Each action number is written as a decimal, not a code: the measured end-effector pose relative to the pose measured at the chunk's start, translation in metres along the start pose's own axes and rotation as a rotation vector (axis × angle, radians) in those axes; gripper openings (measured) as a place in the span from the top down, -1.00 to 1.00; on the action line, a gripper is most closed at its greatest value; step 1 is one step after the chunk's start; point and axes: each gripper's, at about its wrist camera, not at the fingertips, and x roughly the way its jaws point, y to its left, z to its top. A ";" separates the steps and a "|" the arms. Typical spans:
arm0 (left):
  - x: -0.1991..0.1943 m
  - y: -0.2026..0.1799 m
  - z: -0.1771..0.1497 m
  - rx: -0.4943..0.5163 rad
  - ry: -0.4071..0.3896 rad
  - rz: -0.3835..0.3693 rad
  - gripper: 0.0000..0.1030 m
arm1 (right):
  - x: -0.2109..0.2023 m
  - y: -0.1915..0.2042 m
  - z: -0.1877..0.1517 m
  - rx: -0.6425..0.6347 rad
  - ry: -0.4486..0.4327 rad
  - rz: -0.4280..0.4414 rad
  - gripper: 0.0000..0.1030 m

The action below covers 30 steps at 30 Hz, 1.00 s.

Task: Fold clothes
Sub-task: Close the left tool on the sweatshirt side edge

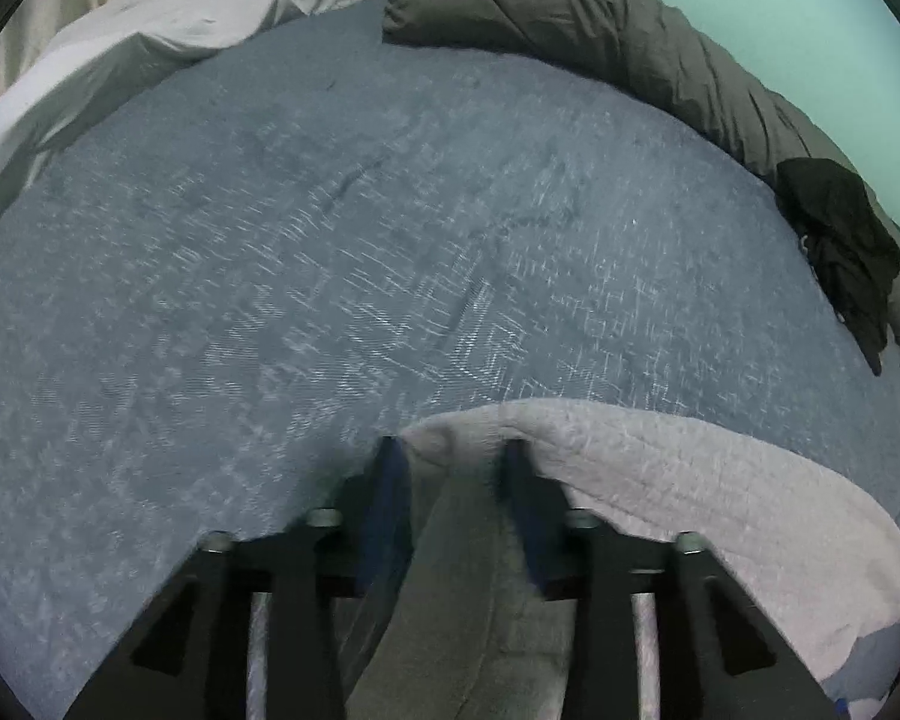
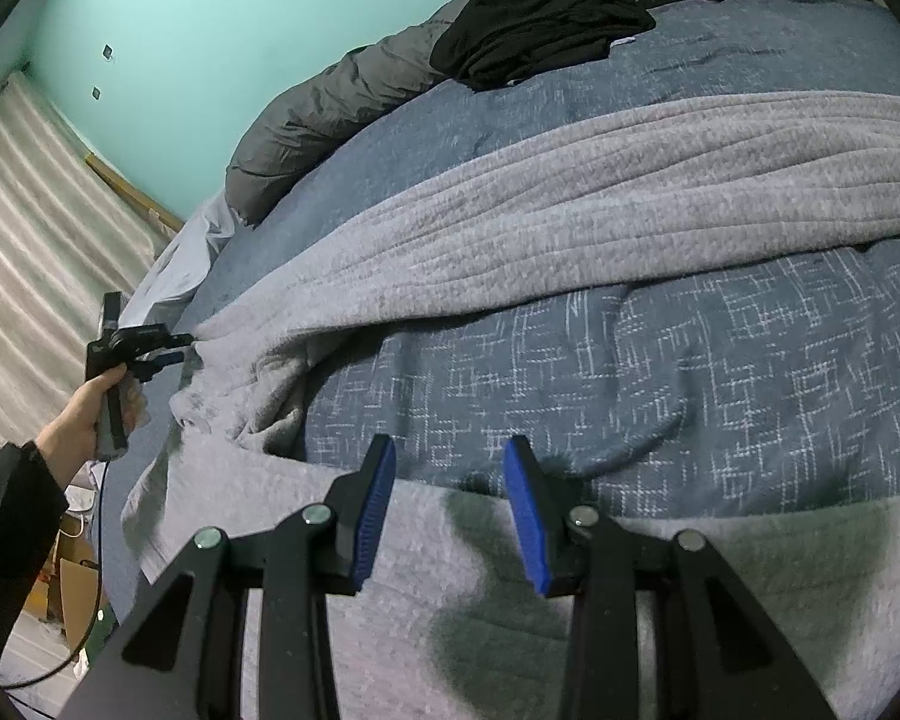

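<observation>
Left wrist view. The left gripper (image 1: 450, 450) points steeply down at the bed (image 1: 330, 210). Its jaws stand partly apart, and the corner of the grey knit garment (image 1: 660, 480) lies between the blue pads (image 1: 390, 510). The fabric bunches in the gap, but whether the pads press on it cannot be told from this view. The garment drapes from the jaws toward the right and the near edge of the bed. The rest of the blue patterned bedspread is bare out to a rolled dark grey duvet (image 1: 600, 30) along the far edge, with a black garment (image 1: 840, 240) against it at the far right corner and a pale sheet (image 1: 150, 42) at the far left.

Right wrist view. The right gripper (image 2: 450, 504) hangs above the near edge of the bed, tilted downward, with its jaws partly apart. Grey fabric lies beneath them, but nothing shows between the pads. The grey knit garment (image 2: 570, 210) runs as a long band across the bed, with a second portion along the near edge. The left gripper (image 2: 177, 348), gripped in the person's hand (image 2: 99, 402) with a dark sleeve (image 2: 12, 516), meets the garment's bunched left end at the left edge of the bed.

Progress, judged: early. The garment is spread lengthwise with one portion doubled over, but no neat fold is complete. The black garment (image 2: 540, 18) appears unfolded.
</observation>
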 end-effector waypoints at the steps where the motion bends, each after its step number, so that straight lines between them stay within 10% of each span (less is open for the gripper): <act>1: -0.008 0.003 -0.003 0.002 -0.002 -0.005 0.15 | -0.001 0.001 0.001 0.001 -0.003 0.003 0.27; 14: -0.092 0.054 -0.114 0.055 0.107 -0.044 -0.15 | -0.013 0.011 0.005 0.004 -0.028 0.039 0.27; 30: -0.121 0.104 -0.201 -0.163 0.163 -0.108 -0.29 | -0.024 0.018 0.008 0.008 -0.052 0.074 0.27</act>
